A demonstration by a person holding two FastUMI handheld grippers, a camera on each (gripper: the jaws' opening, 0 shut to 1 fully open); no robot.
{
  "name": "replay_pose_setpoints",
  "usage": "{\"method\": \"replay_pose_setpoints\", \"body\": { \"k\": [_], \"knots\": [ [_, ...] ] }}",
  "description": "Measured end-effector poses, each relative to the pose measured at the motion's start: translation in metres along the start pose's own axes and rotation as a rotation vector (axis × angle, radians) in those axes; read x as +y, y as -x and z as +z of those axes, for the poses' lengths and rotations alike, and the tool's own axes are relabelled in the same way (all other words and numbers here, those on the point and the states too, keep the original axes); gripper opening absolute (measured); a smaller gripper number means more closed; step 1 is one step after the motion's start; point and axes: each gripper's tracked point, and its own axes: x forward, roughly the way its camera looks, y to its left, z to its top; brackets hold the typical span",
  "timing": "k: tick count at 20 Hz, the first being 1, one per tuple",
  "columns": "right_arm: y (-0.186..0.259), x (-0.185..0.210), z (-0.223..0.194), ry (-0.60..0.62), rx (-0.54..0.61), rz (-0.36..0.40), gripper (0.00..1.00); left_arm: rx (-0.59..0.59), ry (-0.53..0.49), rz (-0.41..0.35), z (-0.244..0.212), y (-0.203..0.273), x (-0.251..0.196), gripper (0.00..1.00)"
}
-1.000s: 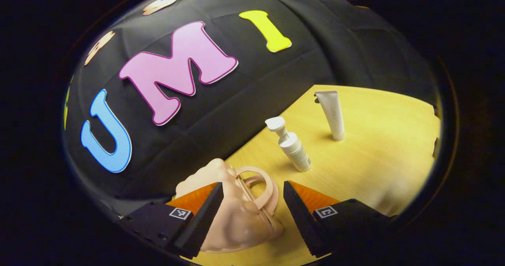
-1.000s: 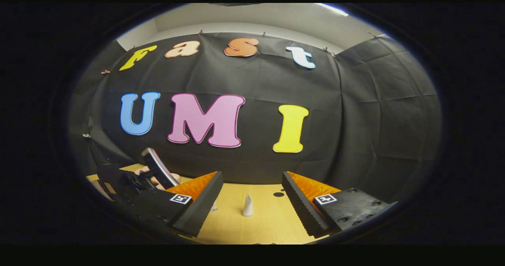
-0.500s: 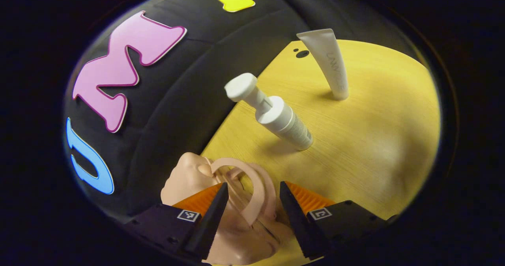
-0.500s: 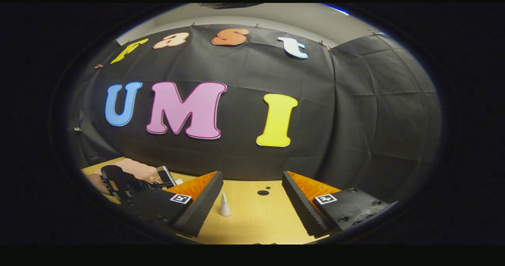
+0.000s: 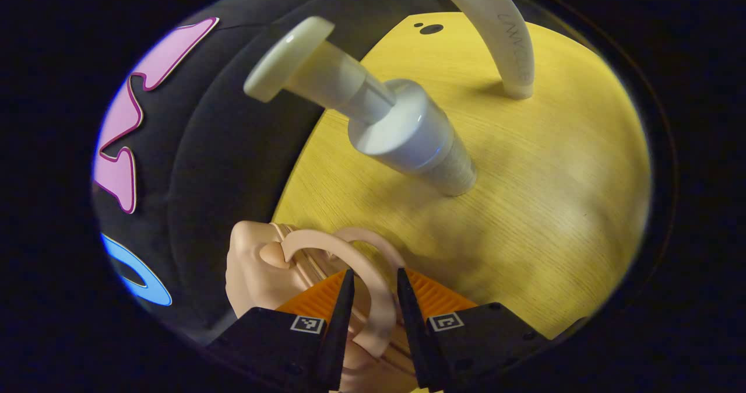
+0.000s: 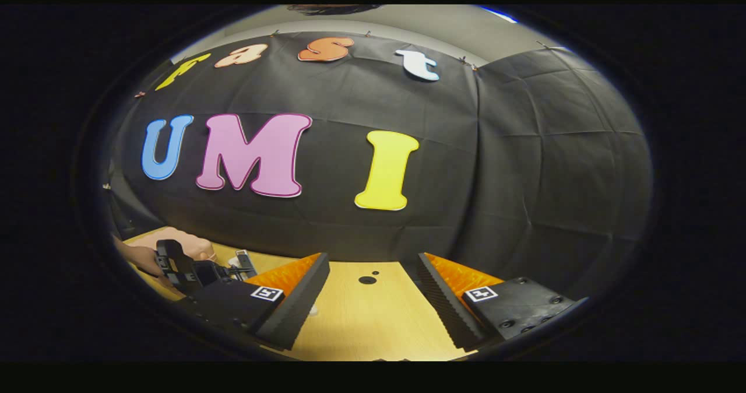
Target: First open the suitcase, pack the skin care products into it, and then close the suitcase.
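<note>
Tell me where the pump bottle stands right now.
In the left gripper view the pump bottle stands on the wooden table, just beyond the pink suitcase, with the white tube farther back to its right.

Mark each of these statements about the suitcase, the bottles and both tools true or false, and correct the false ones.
1. The left tool straddles the suitcase handle. True.
2. The pump bottle lies flat on the table. False: it stands upright.
3. The right tool holds the tube. False: it is open and holds nothing.
4. The suitcase is pink. True.
</note>
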Motion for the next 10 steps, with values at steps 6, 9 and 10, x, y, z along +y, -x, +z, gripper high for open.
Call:
{"method": "replay_pose_setpoints", "body": {
  "k": [6,9,10],
  "knots": [
    [-0.001,0.003,-0.004,-0.001,0.015,0.014,0.96,-0.044,0.049,-0.019,0.007,0.008,-0.003,0.25],
    [0.004,0.01,0.004,0.011,-0.004,0.028,0.97,-0.09,0.108,-0.008,0.014,0.025,0.008,0.21],
    [0.005,0.014,0.004,0.012,-0.003,0.038,0.97,-0.101,0.13,-0.003,0.015,0.03,0.013,0.2]
  ]
}}
